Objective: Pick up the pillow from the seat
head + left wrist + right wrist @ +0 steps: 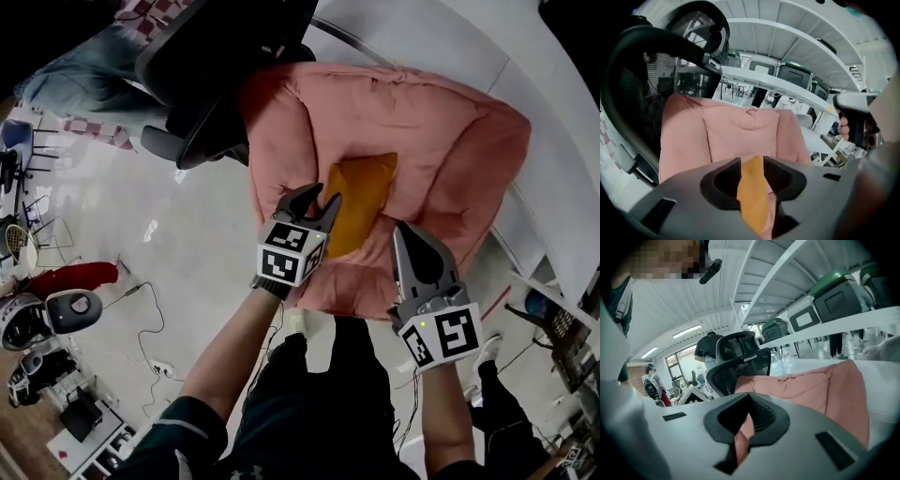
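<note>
1. The pillow (361, 202) is a flat, mustard-orange cushion, roughly rectangular and lightly creased. It lies in the hollow of the pink padded seat (450, 141), towards the seat's front edge.
2. Your left gripper (319, 197) is at the pillow's left edge, its jaws parted to a middling width. In the left gripper view the orange fabric stands between them, edge-on, and the jaws are not clamped on it.
3. Your left forearm comes up from below the seat, tilted rightwards, with the marker cube (291, 253) just off the seat's front-left edge.
4. Your right gripper (401, 230) rests over the seat's front edge, just right of the pillow, pointing up the seat with its jaws closed together. Pink fabric shows through the slit behind the tips.
5. A black office chair (216, 56) stands against the seat's far-left side.
</note>
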Demonstrator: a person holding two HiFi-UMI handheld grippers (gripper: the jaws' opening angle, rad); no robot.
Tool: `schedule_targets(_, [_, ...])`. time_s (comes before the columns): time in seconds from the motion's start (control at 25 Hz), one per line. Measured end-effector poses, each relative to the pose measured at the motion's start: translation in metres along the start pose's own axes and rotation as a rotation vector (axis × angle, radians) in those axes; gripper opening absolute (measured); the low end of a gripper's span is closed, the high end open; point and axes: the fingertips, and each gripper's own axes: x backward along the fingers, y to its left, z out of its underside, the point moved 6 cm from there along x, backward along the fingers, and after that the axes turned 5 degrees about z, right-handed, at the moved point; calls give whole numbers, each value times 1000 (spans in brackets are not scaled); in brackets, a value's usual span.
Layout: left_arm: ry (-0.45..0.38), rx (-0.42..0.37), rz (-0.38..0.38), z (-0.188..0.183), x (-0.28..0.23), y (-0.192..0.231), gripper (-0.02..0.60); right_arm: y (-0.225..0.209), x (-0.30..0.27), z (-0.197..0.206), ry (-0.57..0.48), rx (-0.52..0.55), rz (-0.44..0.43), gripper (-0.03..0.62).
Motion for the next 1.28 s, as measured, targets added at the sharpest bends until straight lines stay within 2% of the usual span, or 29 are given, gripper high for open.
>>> schedule_targets(0.12, [40,19,-13,25,-43,18,161,-23,-18,36,24,-44,-3,2])
schedule_targets(0.32, [49,75,-23,39,-73,27,181,-38,-14,55,53,-78,-1,3])
schedule_targets(0.52, [74,105,-26,28,-78,50,215,-29,-22,38,69,-90,7,3])
schedule_targets(0.76, [107,139,-28,36,-100,58,216,-38,-20,50,105,-101,37,3])
schedule_targets(0.96, [125,104,-17,36,-103,55,124,-44,-17,55,110,-111,49,2])
schedule_targets(1.16, [163,13,-70,39,-94,48,64,-37,-14,54,109,-107,44,3])
schedule_targets(1.28, [145,47,-49,43,-91,40,35,-40,-8,55,105,-113,55,2])
